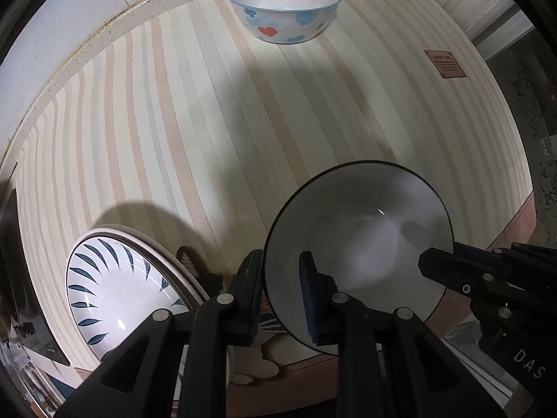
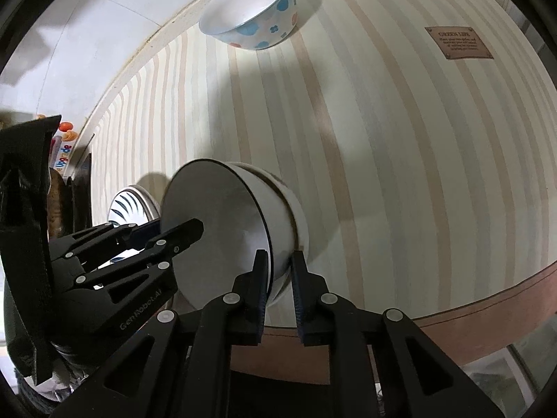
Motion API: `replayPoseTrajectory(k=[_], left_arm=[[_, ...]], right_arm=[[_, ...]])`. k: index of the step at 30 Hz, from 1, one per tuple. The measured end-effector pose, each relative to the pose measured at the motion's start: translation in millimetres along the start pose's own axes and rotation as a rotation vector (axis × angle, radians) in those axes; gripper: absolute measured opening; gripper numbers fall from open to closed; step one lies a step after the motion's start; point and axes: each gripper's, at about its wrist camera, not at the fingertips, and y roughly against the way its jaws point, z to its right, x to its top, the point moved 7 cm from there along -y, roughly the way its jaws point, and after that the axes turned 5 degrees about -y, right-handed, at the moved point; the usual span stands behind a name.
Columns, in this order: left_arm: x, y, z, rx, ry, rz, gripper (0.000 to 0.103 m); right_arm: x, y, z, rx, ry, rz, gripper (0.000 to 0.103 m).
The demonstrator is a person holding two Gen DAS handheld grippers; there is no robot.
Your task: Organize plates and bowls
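Observation:
A white bowl with a dark rim is held above the striped tablecloth by both grippers. My left gripper is shut on its near rim, one finger inside and one outside. My right gripper is shut on the opposite rim of the same bowl; in the left wrist view it reaches in from the right. A white plate with blue leaf marks lies at the lower left. A white bowl with blue and red hearts stands at the table's far edge.
A brown label is sewn on the cloth at the far right. The table's brown front border runs below the held bowl. Colourful packages stand at the far left beside the table.

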Motion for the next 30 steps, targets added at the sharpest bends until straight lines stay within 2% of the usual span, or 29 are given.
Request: replayPoseTrajectory(k=[7, 16, 20, 22, 24, 26, 30], left_arm=[[0.8, 3.7, -4.1, -0.014, 0.008, 0.019, 0.019], [-12.4, 51.8, -9.8, -0.026, 0.003, 0.116, 0.019], [-14.8, 69.1, -13.0, -0.030, 0.016, 0.149, 0.026], [-9.9, 75.5, -17.1, -0.063, 0.043, 0.152, 0.028], [-2.9, 79.3, -21.8, -0.095, 0.068, 0.155, 0.028], [11.8, 81.5, -25.0, -0.109, 0.091, 0.163, 0.028], [47.1, 84.3, -45.5, -0.098, 0.128, 0.185, 0.028]], right_arm=[[5.1, 0.2, -0.9, 0.001, 0.006, -0.010, 0.017], [-3.4, 14.7, -7.7, -0.002, 0.039, 0.005, 0.017], [-8.2, 31.7, -14.7, -0.009, 0.069, 0.023, 0.017], [-9.1, 40.4, -17.6, 0.000, 0.077, 0.026, 0.024], [-8.5, 48.7, -20.1, 0.009, 0.082, 0.027, 0.054], [-2.3, 58.4, -21.4, 0.023, 0.086, 0.038, 0.070], [20.7, 75.8, -21.6, 0.071, 0.066, 0.075, 0.072]])
